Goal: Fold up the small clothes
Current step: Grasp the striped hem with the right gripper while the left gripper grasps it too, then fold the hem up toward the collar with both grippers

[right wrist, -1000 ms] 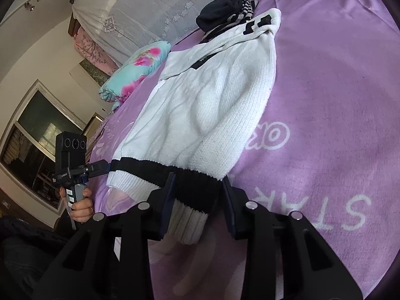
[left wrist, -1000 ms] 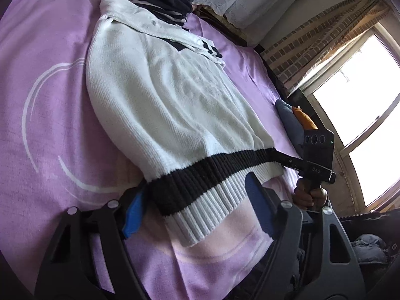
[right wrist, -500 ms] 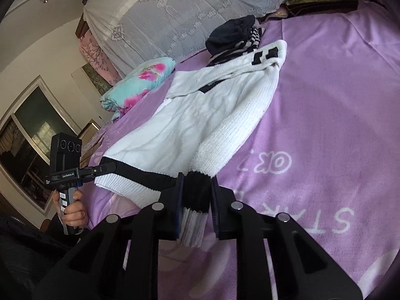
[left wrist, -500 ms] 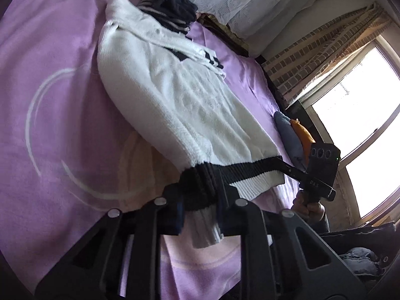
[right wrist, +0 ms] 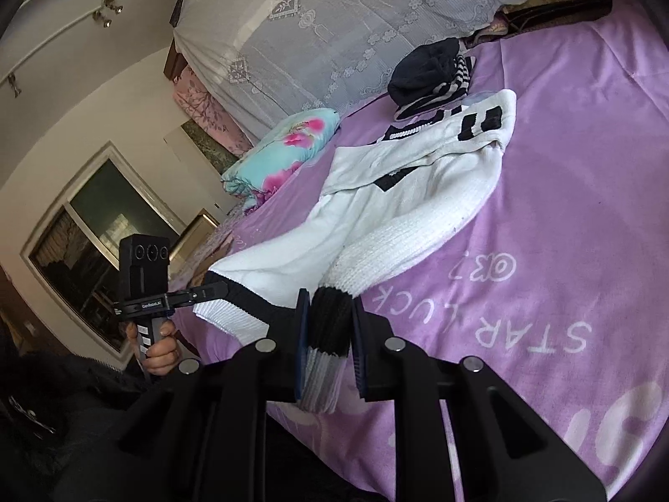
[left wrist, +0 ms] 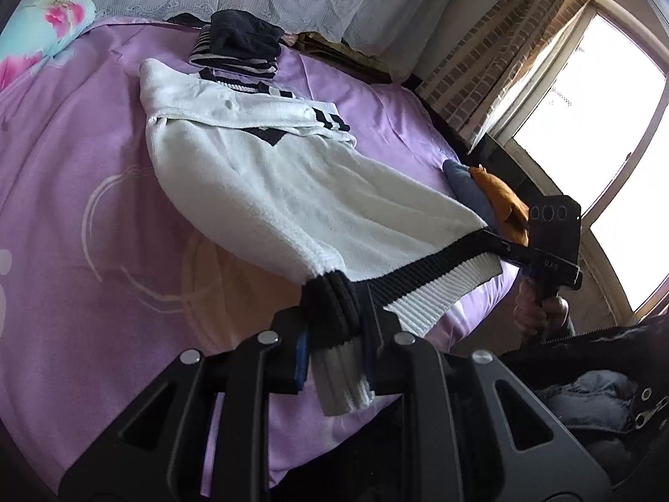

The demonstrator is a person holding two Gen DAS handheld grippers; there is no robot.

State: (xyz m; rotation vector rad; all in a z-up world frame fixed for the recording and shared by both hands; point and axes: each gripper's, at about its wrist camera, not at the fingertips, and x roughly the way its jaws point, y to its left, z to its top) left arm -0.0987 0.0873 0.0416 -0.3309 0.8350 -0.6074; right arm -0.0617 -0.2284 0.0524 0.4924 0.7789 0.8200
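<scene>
**Both grippers pinch the sweater's hem corners, raised off the bed for the fold.**

The white knit sweater (left wrist: pixel 267 175) lies lengthwise on the purple bedsheet (left wrist: pixel 62 217), collar end toward 12 o'clock, where it touches a pile of dark and striped clothes (left wrist: pixel 240 44). The left gripper (left wrist: pixel 334 334) is pressed together on the bunched black-banded hem (left wrist: pixel 422 270) at 6 o'clock in its own view. The right gripper (right wrist: pixel 328 330) pinches the opposite hem corner likewise, and appears at 3 o'clock in the left view. Holding both corners keeps the hem taut and level between the grippers, so the lower half can, in my judgement, be carried toward the collar without sagging or twisting. The sleeves already lie folded across the chest, which suggests the lengthwise fold is the step in hand. A floral pillow (right wrist: pixel 288 146) sits well apart at the bed's head.
</scene>
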